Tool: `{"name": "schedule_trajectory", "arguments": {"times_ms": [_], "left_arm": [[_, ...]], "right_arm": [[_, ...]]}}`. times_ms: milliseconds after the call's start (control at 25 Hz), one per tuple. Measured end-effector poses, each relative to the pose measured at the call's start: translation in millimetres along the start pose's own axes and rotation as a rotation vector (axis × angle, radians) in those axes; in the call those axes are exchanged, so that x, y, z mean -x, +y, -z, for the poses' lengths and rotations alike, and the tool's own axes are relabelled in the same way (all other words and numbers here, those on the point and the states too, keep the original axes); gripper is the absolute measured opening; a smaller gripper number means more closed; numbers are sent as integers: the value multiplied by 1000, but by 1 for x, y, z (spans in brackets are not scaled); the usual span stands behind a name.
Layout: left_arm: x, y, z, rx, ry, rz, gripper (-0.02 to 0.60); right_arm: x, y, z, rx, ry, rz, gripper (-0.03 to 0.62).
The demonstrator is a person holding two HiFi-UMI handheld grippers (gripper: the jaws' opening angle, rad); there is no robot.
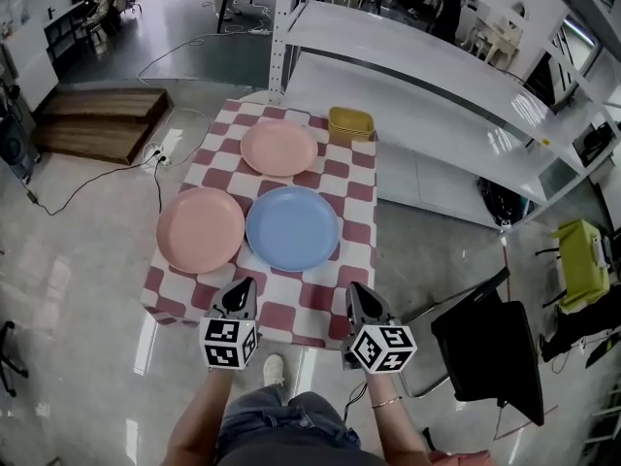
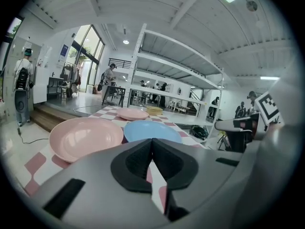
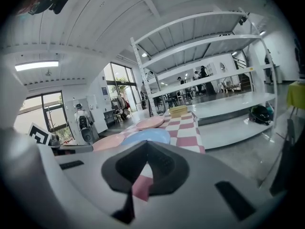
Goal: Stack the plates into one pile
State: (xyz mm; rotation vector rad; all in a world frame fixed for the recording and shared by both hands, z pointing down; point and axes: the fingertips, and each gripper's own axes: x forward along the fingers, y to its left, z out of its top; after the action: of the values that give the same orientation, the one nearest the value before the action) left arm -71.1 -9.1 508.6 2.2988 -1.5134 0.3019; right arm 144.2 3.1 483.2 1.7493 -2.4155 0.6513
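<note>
3 plates on the checked table [image 1: 340,178], none stacked: near pink plate [image 1: 201,229] at front left; blue plate [image 1: 292,227] just beside it on the rt, rims touching or barely apart, can't tell which; far pink plate [image 1: 278,148] behind them, apart from both. 1 yellow stack [image 1: 350,122] of dishes at the far rt corner.

2 grippers over the table's near edge, each w/ 1 marker cube [image 1: 229,343]. Left gripper [image 1: 239,297] sits short of the gap betw. near pink and blue; right gripper [image 1: 359,297] is short of the blue plate's rt side. On both, jaws are pressed together w/ nothing betw. them and touch no plate.

Head view only: wooden platform [image 1: 97,119]; black chair [image 1: 485,348]; the person's legs and 1 shoe [image 1: 273,368]. Left gripper view only: standing person [image 2: 22,87] at far left. Both gripper views show the white rack [image 3: 209,56] from the side, its shelves tiered, plates low and foreshortened.
</note>
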Motion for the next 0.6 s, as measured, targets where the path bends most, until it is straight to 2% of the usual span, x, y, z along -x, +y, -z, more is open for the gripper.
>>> {"name": "schedule_trajectory", "arguments": {"times_ms": [320, 600], "left_arm": [[-14, 16, 0, 26, 12, -30, 15], [-26, 22, -12, 47, 5, -91, 15]], "right_arm": [[-29, -5, -5, -2, 28, -10, 10], [-58, -9, -20, 28, 52, -78, 9]]}}
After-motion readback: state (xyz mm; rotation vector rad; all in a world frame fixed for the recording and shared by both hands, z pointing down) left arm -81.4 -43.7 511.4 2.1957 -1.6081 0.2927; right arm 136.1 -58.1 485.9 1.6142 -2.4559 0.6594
